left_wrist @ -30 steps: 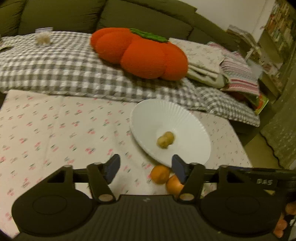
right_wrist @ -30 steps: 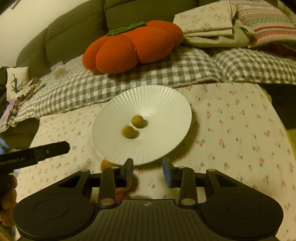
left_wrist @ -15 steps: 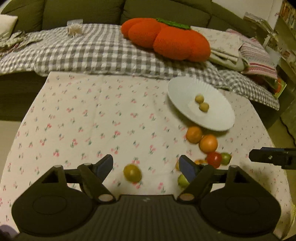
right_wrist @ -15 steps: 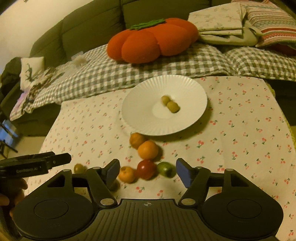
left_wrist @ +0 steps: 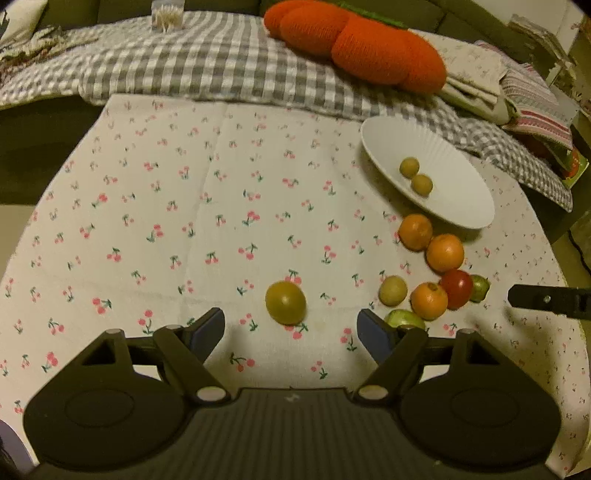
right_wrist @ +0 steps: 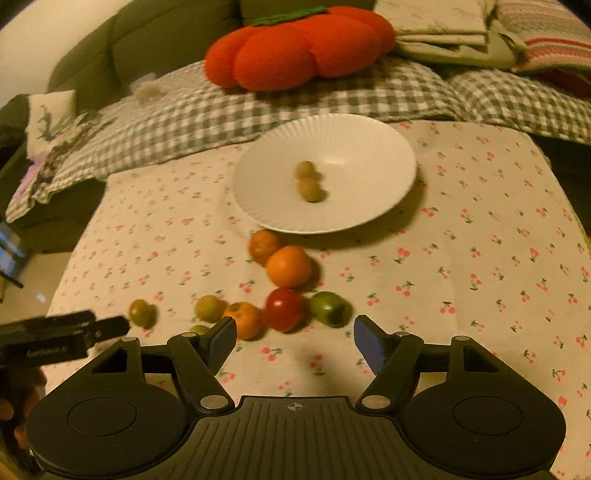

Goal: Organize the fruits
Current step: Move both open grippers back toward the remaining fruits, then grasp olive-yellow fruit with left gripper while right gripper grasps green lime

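A white ribbed plate (left_wrist: 454, 206) (right_wrist: 354, 147) holds two small yellow-green fruits (left_wrist: 415, 175) (right_wrist: 308, 181). On the cherry-print cloth lie oranges (left_wrist: 445, 252) (right_wrist: 289, 266), a red tomato (left_wrist: 457, 288) (right_wrist: 285, 309), green fruits (right_wrist: 328, 307) and a lone yellow-green fruit (left_wrist: 285, 302) (right_wrist: 141, 312). My left gripper (left_wrist: 291, 332) is open and empty, just short of the lone fruit. My right gripper (right_wrist: 294, 338) is open and empty, just short of the tomato and the cluster.
The cloth-covered table (left_wrist: 184, 221) ends at a sofa with a grey checked blanket (left_wrist: 207, 62), an orange pumpkin cushion (left_wrist: 354, 44) (right_wrist: 299, 48) and folded linens (right_wrist: 461, 33). The right gripper's edge (left_wrist: 546, 301) shows at right; the left gripper's (right_wrist: 62, 334) at left.
Both grippers have pulled back from the plate toward the near table edge over the last second. The loose fruits have come into view. Both stay open.
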The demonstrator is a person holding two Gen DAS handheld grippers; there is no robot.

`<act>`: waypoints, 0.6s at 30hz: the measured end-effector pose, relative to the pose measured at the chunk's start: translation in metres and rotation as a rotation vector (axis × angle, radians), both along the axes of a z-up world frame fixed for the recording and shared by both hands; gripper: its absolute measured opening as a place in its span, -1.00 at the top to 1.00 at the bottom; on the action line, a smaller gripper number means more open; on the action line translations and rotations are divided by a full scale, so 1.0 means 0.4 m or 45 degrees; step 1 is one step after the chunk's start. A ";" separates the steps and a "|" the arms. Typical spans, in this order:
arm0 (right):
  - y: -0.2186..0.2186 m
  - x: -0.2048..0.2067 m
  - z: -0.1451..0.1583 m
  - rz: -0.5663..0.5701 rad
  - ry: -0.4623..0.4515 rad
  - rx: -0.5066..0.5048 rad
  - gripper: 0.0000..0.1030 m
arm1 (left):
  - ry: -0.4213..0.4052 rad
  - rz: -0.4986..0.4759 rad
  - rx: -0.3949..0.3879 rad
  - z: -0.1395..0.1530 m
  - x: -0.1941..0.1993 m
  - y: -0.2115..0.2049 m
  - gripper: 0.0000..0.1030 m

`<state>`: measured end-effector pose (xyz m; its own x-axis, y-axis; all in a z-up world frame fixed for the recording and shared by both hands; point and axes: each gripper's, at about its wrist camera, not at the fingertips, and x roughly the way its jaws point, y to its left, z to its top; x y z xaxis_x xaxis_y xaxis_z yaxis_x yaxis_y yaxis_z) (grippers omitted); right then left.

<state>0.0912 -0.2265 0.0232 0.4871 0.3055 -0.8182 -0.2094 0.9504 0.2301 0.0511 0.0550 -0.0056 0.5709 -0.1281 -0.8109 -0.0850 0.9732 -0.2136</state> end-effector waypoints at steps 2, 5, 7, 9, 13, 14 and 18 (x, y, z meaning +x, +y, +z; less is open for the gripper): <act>-0.010 0.012 -0.015 -0.026 0.016 0.000 -0.38 | 0.007 0.006 0.000 -0.007 0.005 0.001 -0.46; -0.026 0.028 -0.034 -0.049 0.025 0.033 -0.38 | 0.011 0.014 0.000 -0.015 0.013 0.004 -0.37; -0.029 0.040 -0.045 -0.063 0.019 0.024 -0.38 | 0.018 0.025 0.001 -0.020 0.018 0.007 -0.31; -0.030 0.051 -0.058 -0.071 0.020 0.012 -0.37 | 0.026 0.034 -0.008 -0.025 0.022 0.012 -0.23; -0.028 0.076 -0.090 -0.089 0.027 0.007 -0.35 | 0.031 0.040 -0.020 -0.034 0.030 0.018 -0.07; -0.028 0.080 -0.097 -0.092 0.028 0.005 -0.34 | 0.030 0.039 -0.018 -0.036 0.032 0.017 -0.06; -0.021 0.087 -0.111 -0.081 0.003 0.004 -0.17 | 0.026 0.022 -0.015 -0.041 0.040 0.011 0.17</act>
<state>0.1260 -0.2351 -0.0213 0.5035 0.2765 -0.8186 -0.1480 0.9610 0.2336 0.0669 0.0592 -0.0221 0.5564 -0.1280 -0.8210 -0.1065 0.9689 -0.2232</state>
